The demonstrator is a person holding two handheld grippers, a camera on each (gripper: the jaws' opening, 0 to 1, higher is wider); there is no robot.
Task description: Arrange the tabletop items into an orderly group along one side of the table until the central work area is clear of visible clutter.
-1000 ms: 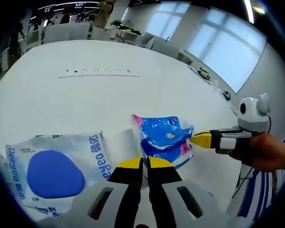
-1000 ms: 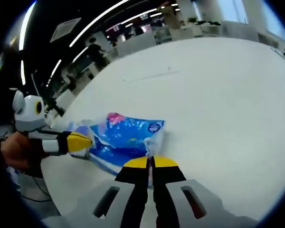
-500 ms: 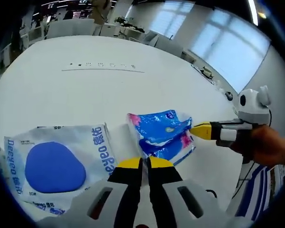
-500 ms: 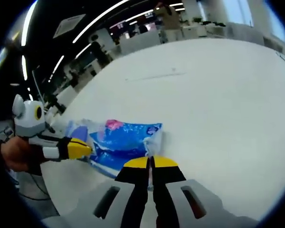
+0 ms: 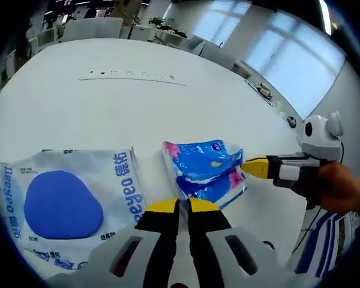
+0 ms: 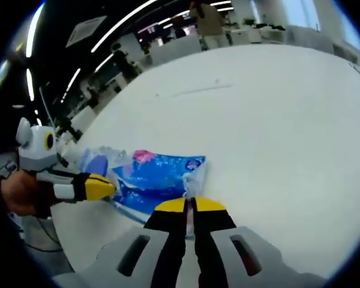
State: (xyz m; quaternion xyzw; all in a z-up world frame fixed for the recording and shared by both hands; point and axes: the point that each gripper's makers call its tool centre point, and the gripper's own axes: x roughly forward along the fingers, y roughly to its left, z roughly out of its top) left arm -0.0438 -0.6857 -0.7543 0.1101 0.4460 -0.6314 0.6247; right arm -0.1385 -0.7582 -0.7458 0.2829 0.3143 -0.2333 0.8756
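White counter point(image 5: 108, 114), broad and bare across its middle, with a thin dark line and a row of small marks far up its surface in the left gripper view.

Blue plastic pack point(image 5: 205, 170) printed with pink and white, crumpled, lying near the counter's edge. Left gripper point(image 5: 180, 207) has its yellow-tipped jaws pressed together at the pack's near edge, pinching the film. Right gripper point(image 6: 189, 206) likewise has its jaws clenched on a raised corner of the same blue plastic pack point(image 6: 156, 180); from the left gripper view the right gripper point(image 5: 247, 167) enters from the right, its yellow tip at the pack's side, a hand point(image 5: 336, 189) behind it. From the right gripper view the left gripper point(image 6: 105, 186) enters from the left, tip touching the pack.

White wipes packet point(image 5: 72, 204) with a large blue oval and blue lettering, flat on the counter just beside the blue pack, apart from it.

Background: office desks, chairs, bright windows, ceiling light strips; a striped sleeve at lower right.
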